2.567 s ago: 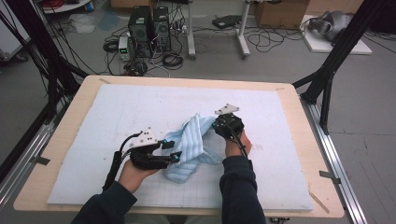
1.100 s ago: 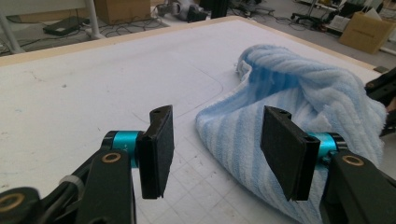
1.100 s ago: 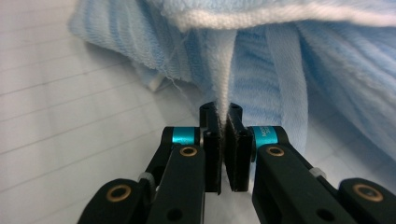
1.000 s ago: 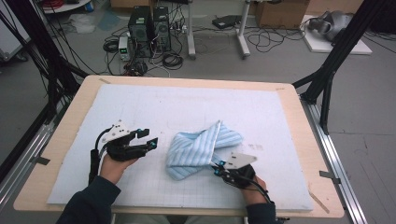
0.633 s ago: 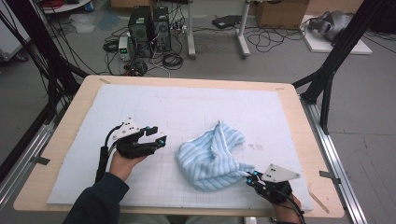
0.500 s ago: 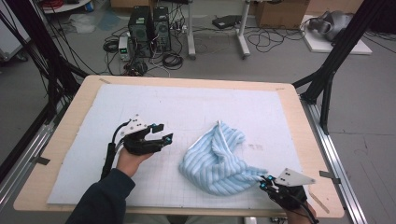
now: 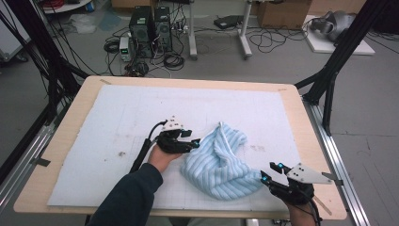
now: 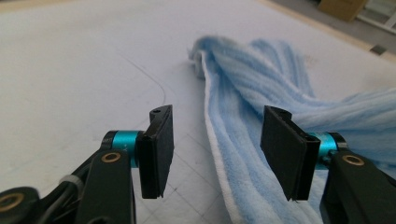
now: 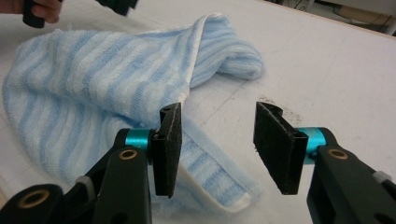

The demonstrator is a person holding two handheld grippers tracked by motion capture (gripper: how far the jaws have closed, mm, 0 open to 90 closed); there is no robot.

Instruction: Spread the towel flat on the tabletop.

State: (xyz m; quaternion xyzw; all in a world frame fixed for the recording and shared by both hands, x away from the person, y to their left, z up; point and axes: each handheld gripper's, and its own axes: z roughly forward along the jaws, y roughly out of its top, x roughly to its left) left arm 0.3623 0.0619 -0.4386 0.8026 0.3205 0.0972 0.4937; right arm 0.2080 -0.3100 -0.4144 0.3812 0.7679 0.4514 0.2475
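We see a big wooden table with a white mat spread over most of it. On the mat, a bit right of the middle and close to the near edge, lies a blue and white striped towel. It is bunched up in a soft heap, not flat, with one rolled end pointing toward the far side.

The person's left arm, in a dark sleeve, comes in from the bottom and reaches forward across the mat. The left hand holds the left gripper low and about level, pointing right at the towel's left edge. In the left gripper view, the left gripper has its jaws apart, at a middle width. They have just closed a little. The towel's white hem runs through the gap, but the pads do not press on it.

The right gripper is low at the near right corner of the mat, pointing left at the towel's nearest corner. In the right gripper view, the right gripper has jaws that have just been opening. They stand apart, with the towel's corner lying loose on the mat under the gap, not pinched.
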